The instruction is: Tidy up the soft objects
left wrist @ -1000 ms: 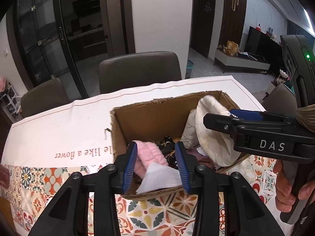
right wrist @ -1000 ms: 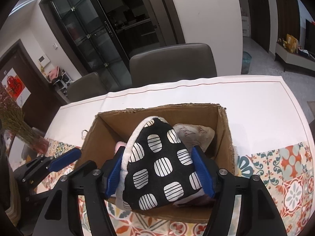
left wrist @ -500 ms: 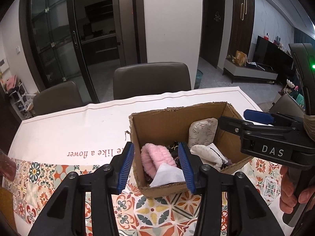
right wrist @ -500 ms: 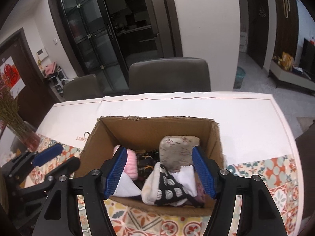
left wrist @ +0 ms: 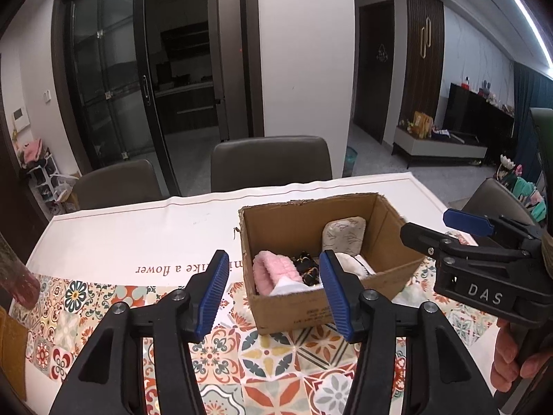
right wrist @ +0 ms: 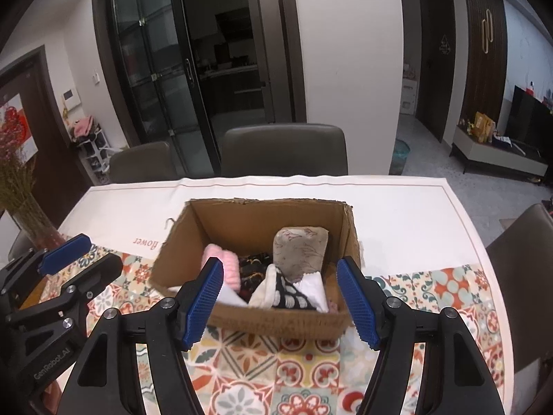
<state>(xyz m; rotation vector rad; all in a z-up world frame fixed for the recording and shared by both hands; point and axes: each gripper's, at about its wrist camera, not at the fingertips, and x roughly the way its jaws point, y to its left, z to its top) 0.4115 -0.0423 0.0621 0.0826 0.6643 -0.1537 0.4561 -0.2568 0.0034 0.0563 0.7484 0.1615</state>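
An open cardboard box (left wrist: pixel 293 307) (right wrist: pixel 276 323) stands on the table and holds soft items. Inside lie a pink fluffy piece (left wrist: pixel 273 269) (right wrist: pixel 224 266), a beige patterned pouch (left wrist: pixel 344 235) (right wrist: pixel 299 249), a white cloth (left wrist: pixel 290 285) and a black cloth with white spots (right wrist: pixel 287 294). My left gripper (left wrist: pixel 274 294) hangs in front of and above the box. Its jaws are opening, with nothing between them. My right gripper (right wrist: pixel 280 301) is also above the near side of the box, open and holding nothing. It shows at the right in the left wrist view (left wrist: pixel 435 231).
A white cloth with lettering and a patterned tile mat (right wrist: pixel 287 366) cover the table. A vase of dried flowers (right wrist: pixel 20 200) stands at the left edge. Grey chairs (right wrist: pixel 283 148) line the far side, and another (right wrist: pixel 522 259) is at the right.
Both grippers drew back and up from the box. The right one let go of the spotted cloth, which now lies inside. The left jaws widened off the pink and white pieces.
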